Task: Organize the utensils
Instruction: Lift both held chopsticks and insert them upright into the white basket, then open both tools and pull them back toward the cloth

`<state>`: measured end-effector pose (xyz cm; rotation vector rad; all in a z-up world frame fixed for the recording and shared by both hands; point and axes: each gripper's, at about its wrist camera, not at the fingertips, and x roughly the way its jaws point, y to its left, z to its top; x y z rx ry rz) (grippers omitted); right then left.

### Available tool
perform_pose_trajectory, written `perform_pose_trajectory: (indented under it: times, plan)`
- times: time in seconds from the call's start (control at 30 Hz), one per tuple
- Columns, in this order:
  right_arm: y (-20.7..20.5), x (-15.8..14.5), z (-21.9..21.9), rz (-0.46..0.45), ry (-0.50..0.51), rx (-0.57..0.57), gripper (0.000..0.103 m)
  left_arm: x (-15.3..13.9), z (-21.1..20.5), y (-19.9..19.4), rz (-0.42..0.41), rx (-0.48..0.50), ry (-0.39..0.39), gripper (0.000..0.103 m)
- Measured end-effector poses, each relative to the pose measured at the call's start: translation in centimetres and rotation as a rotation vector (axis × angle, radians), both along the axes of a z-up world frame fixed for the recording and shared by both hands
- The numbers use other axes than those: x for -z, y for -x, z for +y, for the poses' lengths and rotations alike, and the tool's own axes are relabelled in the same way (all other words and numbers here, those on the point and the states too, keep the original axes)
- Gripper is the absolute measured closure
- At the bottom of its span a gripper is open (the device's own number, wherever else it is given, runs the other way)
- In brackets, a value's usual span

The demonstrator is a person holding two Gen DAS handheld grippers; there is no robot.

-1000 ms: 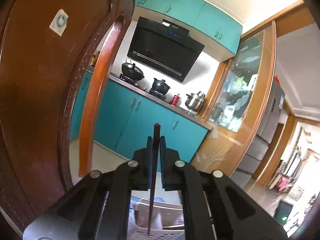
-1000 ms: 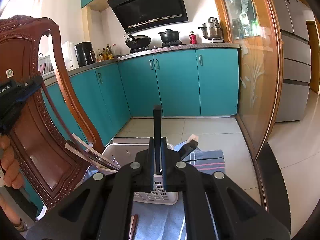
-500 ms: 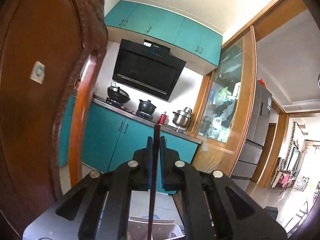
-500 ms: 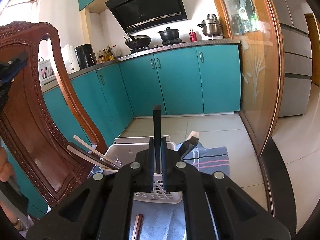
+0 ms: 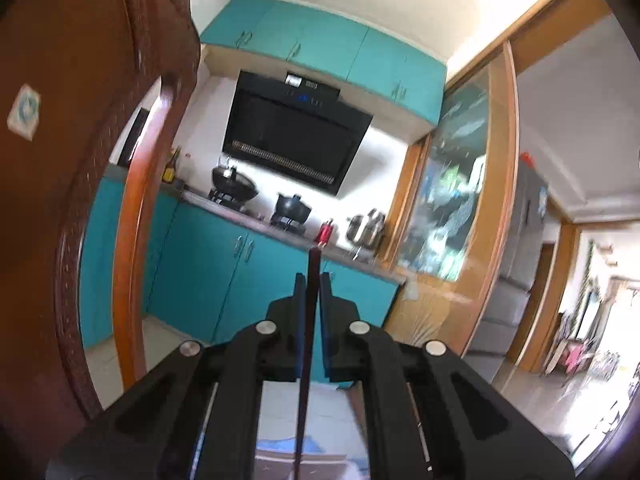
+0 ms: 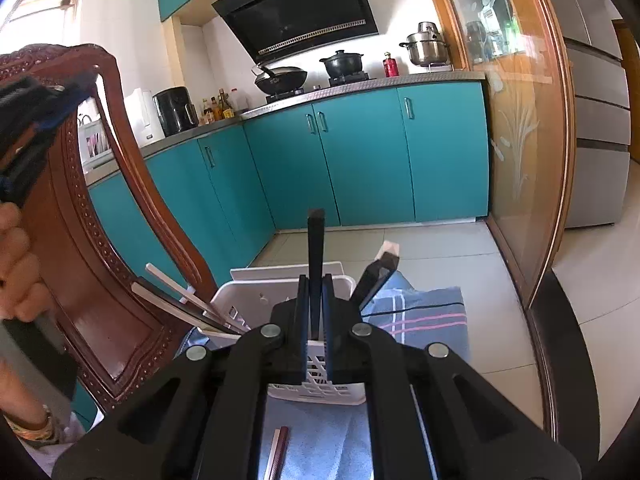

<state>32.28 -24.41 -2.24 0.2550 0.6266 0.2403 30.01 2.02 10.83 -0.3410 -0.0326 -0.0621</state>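
Dark chopstick, right: a black square-ended chopstick (image 6: 316, 264) stands upright, pinched between the pads of the right tongs (image 6: 316, 312), its top end well above the fingertips and its lower end hidden behind them.
Reddish chopstick, left: a thin red-brown chopstick (image 5: 310, 312) is pinched by the left tongs (image 5: 311, 316); it runs from below the frame's lower edge up past the fingertips, nearly vertical.
State of the tongs: both pairs are pressed together on their chopsticks, with no gap visible beside either stick.
Basket: a white slotted utensil basket (image 6: 280, 300) sits just beyond and below the right tongs, on a blue striped cloth (image 6: 424, 312) that covers the bench.
Already sorted: several pale and dark chopsticks (image 6: 176, 300) lean out of the basket's left side, and a dark utensil handle with a pale tip (image 6: 380, 272) leans out on the right.
Left to do: by my reading, both held chopsticks have yet to go into the basket, and a reddish chopstick pair (image 6: 278, 452) lies loose on the cloth below the right tongs.
Progress: partway, judged from what is in the basket against what is held or loose.
Surroundings: a carved wooden chair back (image 6: 100, 260) stands to the left, close to the basket; teal kitchen cabinets (image 6: 360, 152) lie well beyond.
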Motion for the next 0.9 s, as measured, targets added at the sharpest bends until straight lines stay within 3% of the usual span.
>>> perform_pose_trajectory:
  times: [0.07,0.23,0.33,0.43,0.47,0.5,0.57,0.63,0.67,0.77,0.87,0.9]
  plan:
    - [0.0,0.1,-0.1,0.004,-0.008,-0.004,0.096,0.9,-0.5,-0.6,0.021,-0.03,-0.041,0.096]
    - [0.3,-0.2,0.2,-0.001,-0.011,-0.009,0.096,0.7,0.1,-0.3,0.012,-0.02,-0.01,0.096]
    - [0.6,-0.2,0.3,-0.004,-0.006,-0.018,0.096,-0.3,0.3,0.8,-0.014,-0.007,0.004,0.096]
    - [0.9,0.0,-0.1,0.002,-0.016,-0.033,0.096,0.5,0.4,3.1,0.031,0.0,-0.024,0.096]
    - [1.3,0.1,-0.3,-0.006,-0.03,-0.028,0.095,2.2,0.4,4.8,0.08,-0.022,-0.037,0.096]
    - [2.0,0.1,-1.0,-0.026,-0.061,-0.014,0.09,4.1,0.9,6.7,0.131,0.023,-0.015,0.096]
    - [3.5,-0.3,-3.1,-0.027,-0.199,0.036,0.084,7.3,1.7,10.0,0.229,0.046,0.026,0.096]
    - [5.2,-0.8,-4.6,-0.08,-0.302,0.03,0.069,9.8,1.6,11.7,0.307,0.034,-0.04,0.096]
    - [6.0,-1.2,-4.8,-0.103,-0.281,0.045,0.059,10.9,1.4,11.6,0.373,0.032,-0.093,0.096]
    - [7.5,-2.7,-4.7,-0.121,-0.188,0.004,0.058,13.1,1.6,10.9,0.494,0.12,-0.1,0.096]
    - [9.0,-1.9,-5.1,-0.125,-0.21,0.015,0.055,13.6,2.4,11.2,0.522,0.114,-0.045,0.096]
    - [9.3,-1.1,-5.2,-0.106,-0.24,0.025,0.054,13.4,2.5,11.5,0.516,0.126,-0.023,0.091]
